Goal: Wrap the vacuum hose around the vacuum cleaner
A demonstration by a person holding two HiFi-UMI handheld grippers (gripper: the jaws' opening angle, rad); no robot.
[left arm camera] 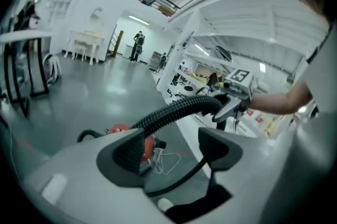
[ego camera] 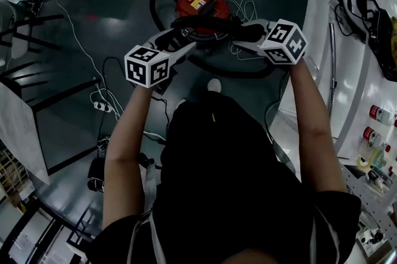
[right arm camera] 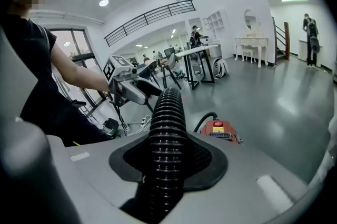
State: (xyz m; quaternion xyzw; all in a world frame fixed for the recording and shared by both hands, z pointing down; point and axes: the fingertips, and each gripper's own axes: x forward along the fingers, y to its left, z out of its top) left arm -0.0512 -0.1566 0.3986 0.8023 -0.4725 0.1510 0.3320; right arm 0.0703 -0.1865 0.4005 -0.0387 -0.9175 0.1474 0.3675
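Observation:
A red vacuum cleaner [ego camera: 197, 4] stands on the dark floor ahead of me, and it also shows in the gripper views [left arm camera: 120, 130] [right arm camera: 219, 128]. Its black ribbed hose [ego camera: 205, 23] loops around it and rises to my grippers. My right gripper [ego camera: 240, 33] [right arm camera: 167, 161] is shut on the hose [right arm camera: 166, 112], which runs up between its pads. My left gripper [ego camera: 185, 41] [left arm camera: 174, 145] stands open. The hose [left arm camera: 179, 110] lies against its left pad only, and the right pad is bare. The hose spans from there across to the right gripper [left arm camera: 233, 105].
A white cord [ego camera: 249, 7] lies beside the vacuum. A power strip [ego camera: 101, 106] and cables lie on the floor at left, near dark table legs [ego camera: 37, 80]. A white bench and shelves [ego camera: 363, 70] with tools run along the right. My shoe [ego camera: 214, 84] is just behind the hose loop.

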